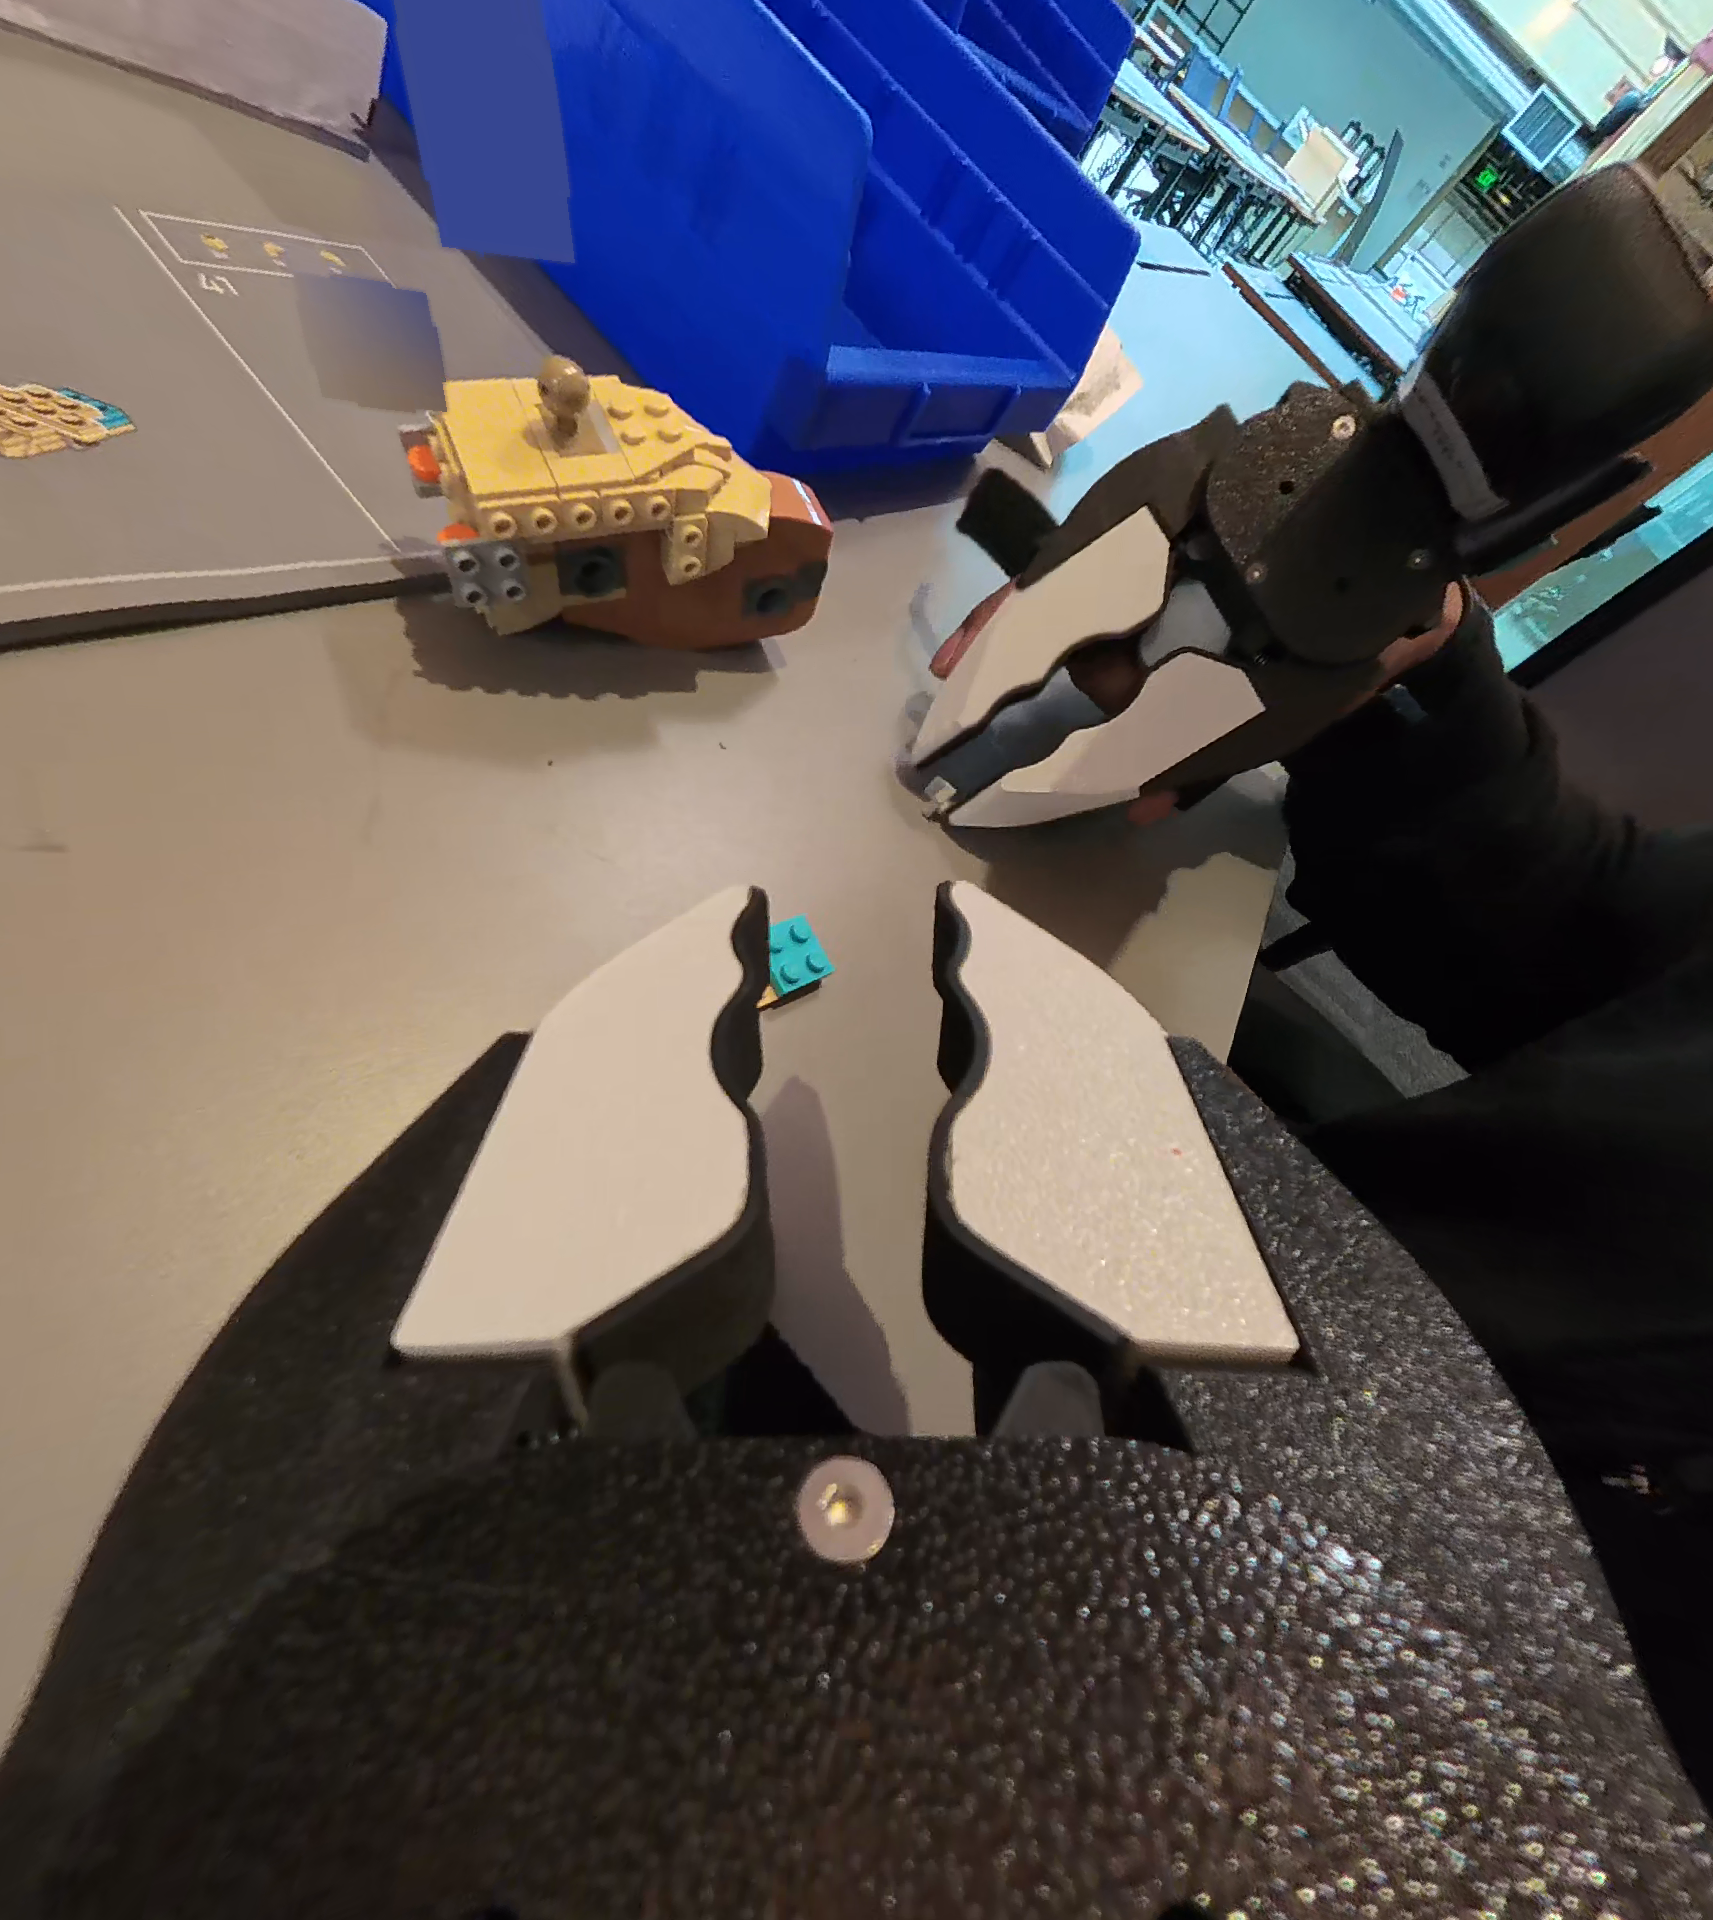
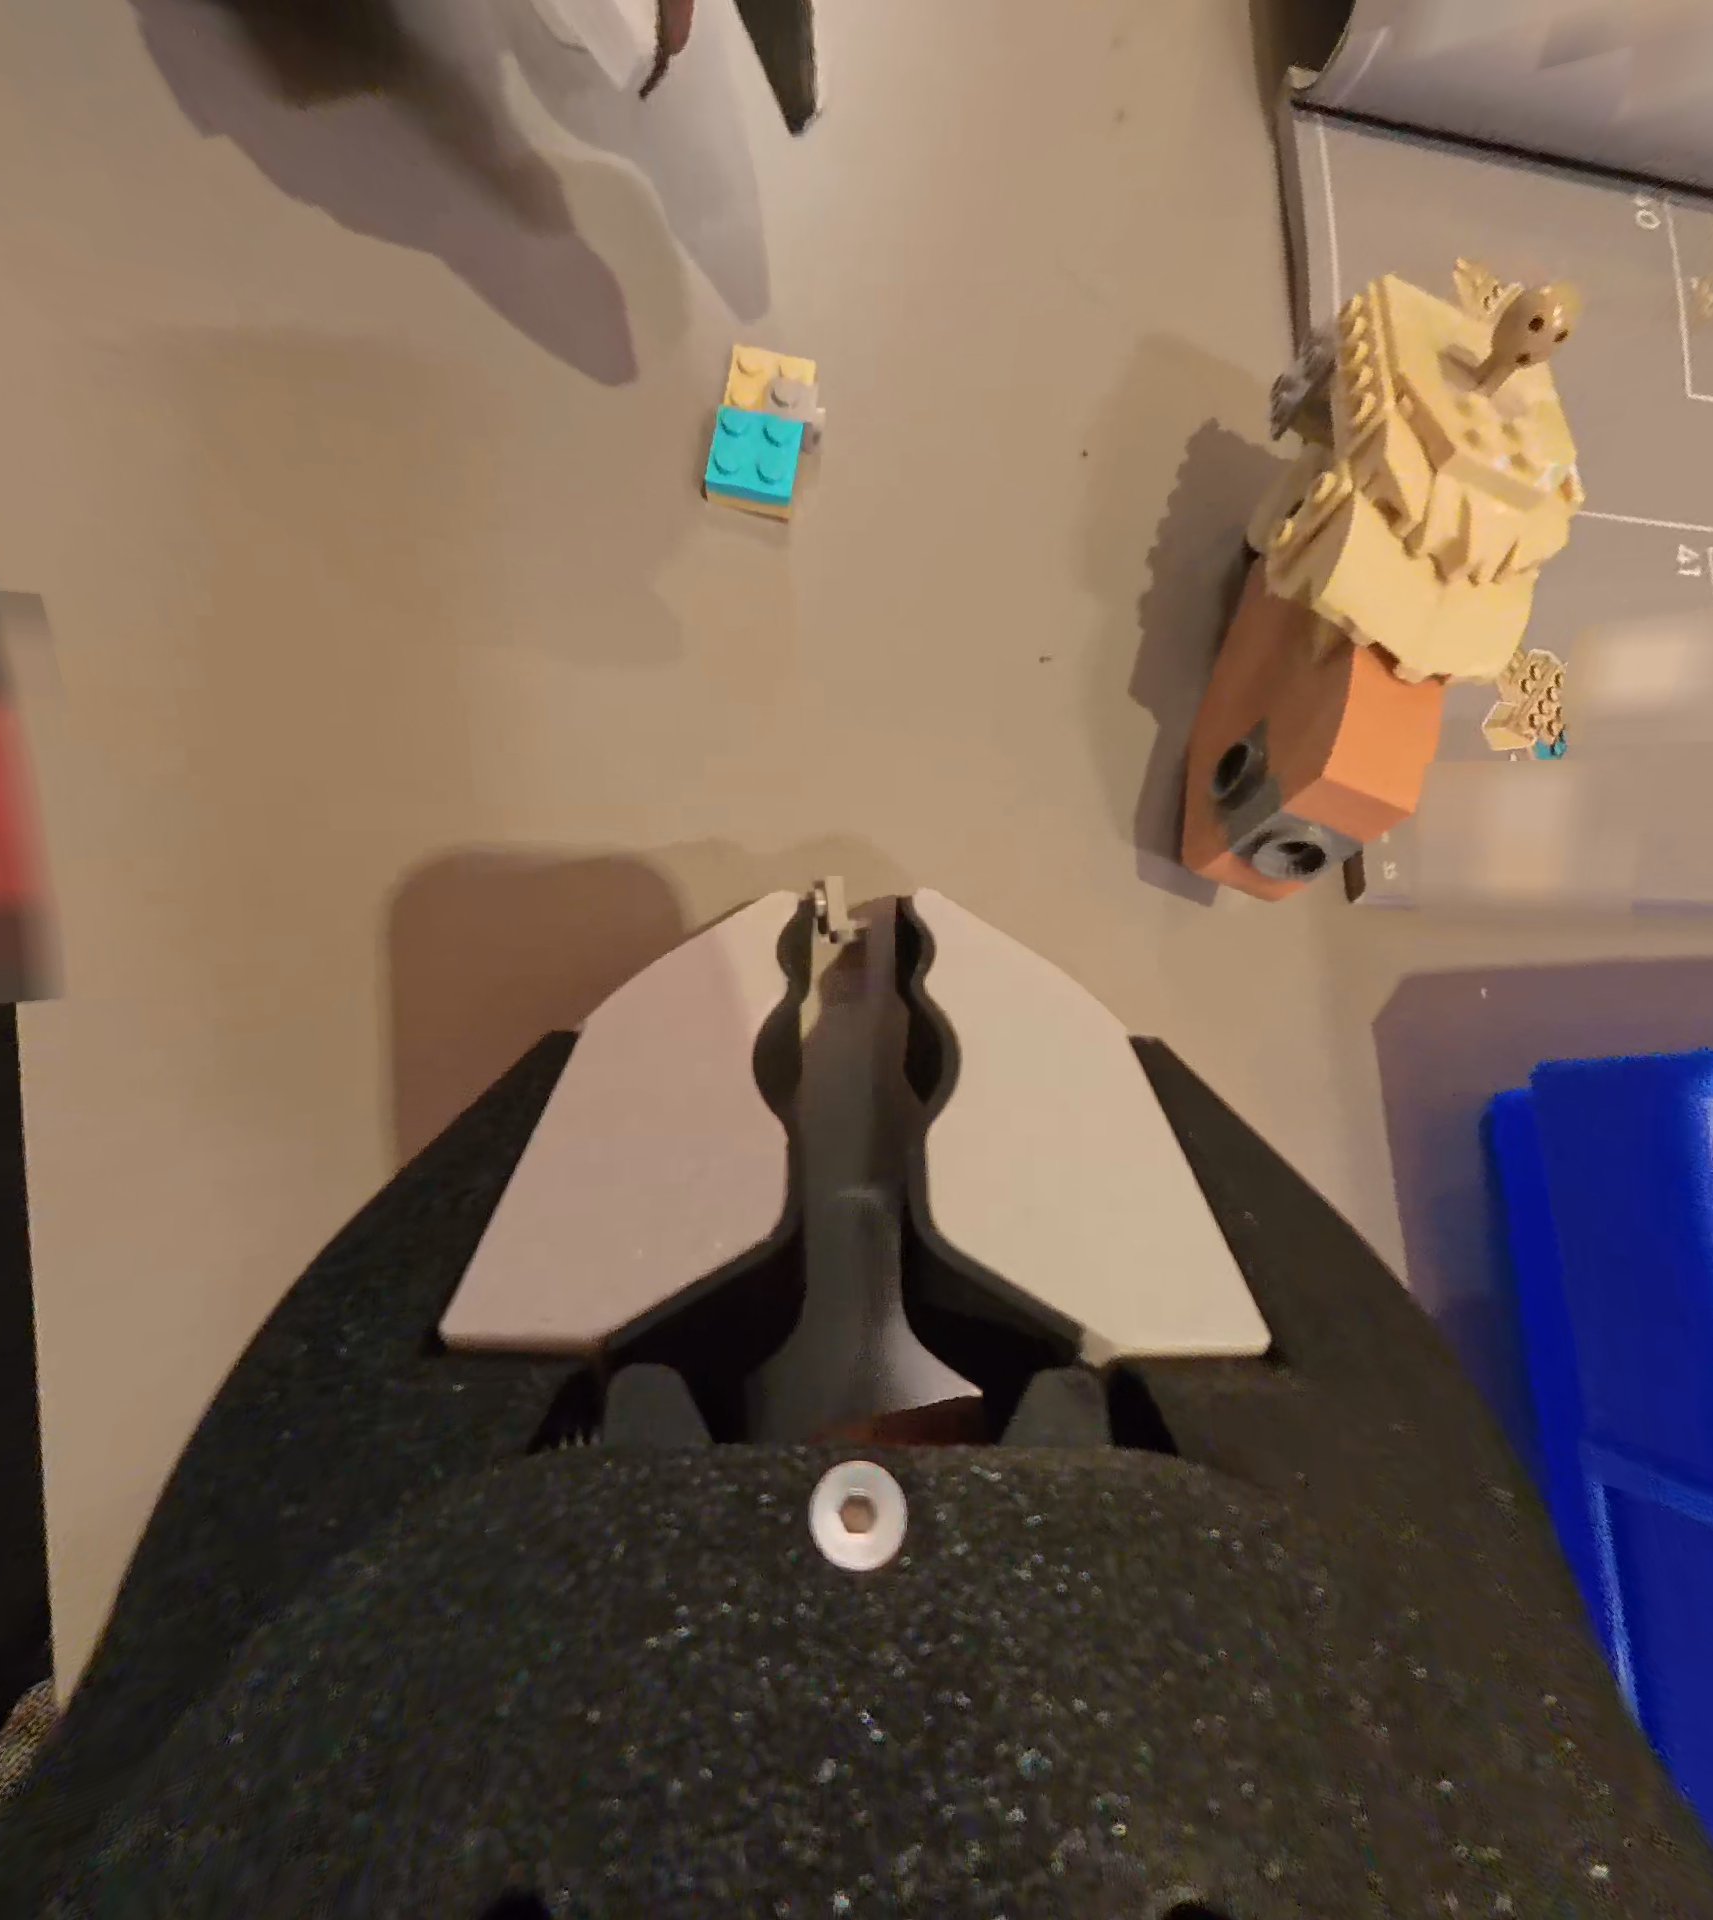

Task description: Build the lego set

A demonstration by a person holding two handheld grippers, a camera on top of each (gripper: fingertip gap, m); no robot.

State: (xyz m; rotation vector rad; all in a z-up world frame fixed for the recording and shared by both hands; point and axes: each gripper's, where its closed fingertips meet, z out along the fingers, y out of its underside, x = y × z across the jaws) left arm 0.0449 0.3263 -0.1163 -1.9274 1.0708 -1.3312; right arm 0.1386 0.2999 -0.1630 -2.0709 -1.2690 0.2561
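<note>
Now left gripper [image 1: 847, 914] released beside teal brick [image 1: 798, 954]; right gripper [image 2: 857, 914] grasping small grey piece [image 2: 831, 906].

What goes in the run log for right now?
left gripper: open, by teal brick stack | right gripper: shut on small grey piece | tan-brown model: untouched

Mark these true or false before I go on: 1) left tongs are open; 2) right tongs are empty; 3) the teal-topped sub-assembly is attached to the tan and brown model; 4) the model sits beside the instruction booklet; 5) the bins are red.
1) True: the left tongs stand open, the teal-topped sub-assembly lying near them on the table.
2) False: the right tongs are shut on a small grey piece.
3) False: it lies apart from the tan and brown model.
4) True: the model rests at the edge of the instruction booklet.
5) False: the bins are blue.
</note>
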